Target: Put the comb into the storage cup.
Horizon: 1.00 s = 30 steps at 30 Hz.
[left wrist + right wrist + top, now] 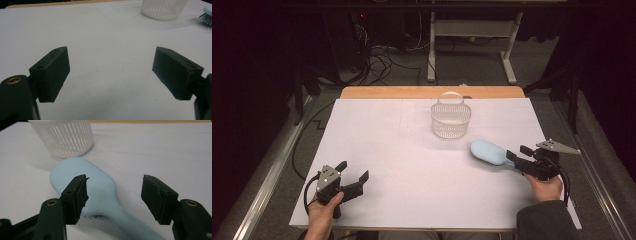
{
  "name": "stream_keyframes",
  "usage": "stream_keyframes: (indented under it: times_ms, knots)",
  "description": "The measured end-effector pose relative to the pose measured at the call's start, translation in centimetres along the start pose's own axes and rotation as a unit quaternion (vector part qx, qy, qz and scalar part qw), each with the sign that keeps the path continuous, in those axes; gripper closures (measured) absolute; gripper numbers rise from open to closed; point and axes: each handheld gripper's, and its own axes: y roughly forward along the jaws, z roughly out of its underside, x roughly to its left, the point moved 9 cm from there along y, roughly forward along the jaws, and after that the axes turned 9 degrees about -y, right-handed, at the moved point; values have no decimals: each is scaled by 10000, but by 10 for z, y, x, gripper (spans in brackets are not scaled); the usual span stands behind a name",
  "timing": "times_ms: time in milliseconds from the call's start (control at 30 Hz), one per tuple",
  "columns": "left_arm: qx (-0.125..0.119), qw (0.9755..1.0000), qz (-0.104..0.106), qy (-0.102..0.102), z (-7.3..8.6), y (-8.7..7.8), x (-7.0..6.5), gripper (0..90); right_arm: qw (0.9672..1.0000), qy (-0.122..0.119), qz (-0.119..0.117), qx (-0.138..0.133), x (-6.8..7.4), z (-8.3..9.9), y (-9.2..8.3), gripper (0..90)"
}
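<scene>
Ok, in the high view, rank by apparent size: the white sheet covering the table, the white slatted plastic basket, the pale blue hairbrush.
1. White sheet covering the table, by far the largest.
2. White slatted plastic basket.
3. Pale blue hairbrush; its handle end sits between the right tongs, so its full length is unsure and the gap to the basket is small.

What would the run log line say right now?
right gripper: open astride hairbrush handle | left gripper: open, empty | basket: upright

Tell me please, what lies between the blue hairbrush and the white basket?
Nothing lies there. In the high view, only bare white table separates the blue hairbrush from the white basket; the right gripper view shows the same small gap.
</scene>
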Motion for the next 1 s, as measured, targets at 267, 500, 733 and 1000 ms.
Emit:
stream_keyframes:
  times_ms: [267,500,733,1000]
  knots:
    - [21,10000,-6,2,1,0,0,154,9957,-160,-5,916,-10,-1,5,566]
    - [36,10000,-13,-15,1,0,1,154,9868,-337,108,1583,-17,-1,12,708]
    - [50,10000,-5,2,2,0,0,154,9752,-491,240,2143,-24,2,16,823]
    - [55,10000,-8,-6,2,1,0,154,9644,-540,292,2572,-29,13,20,883]
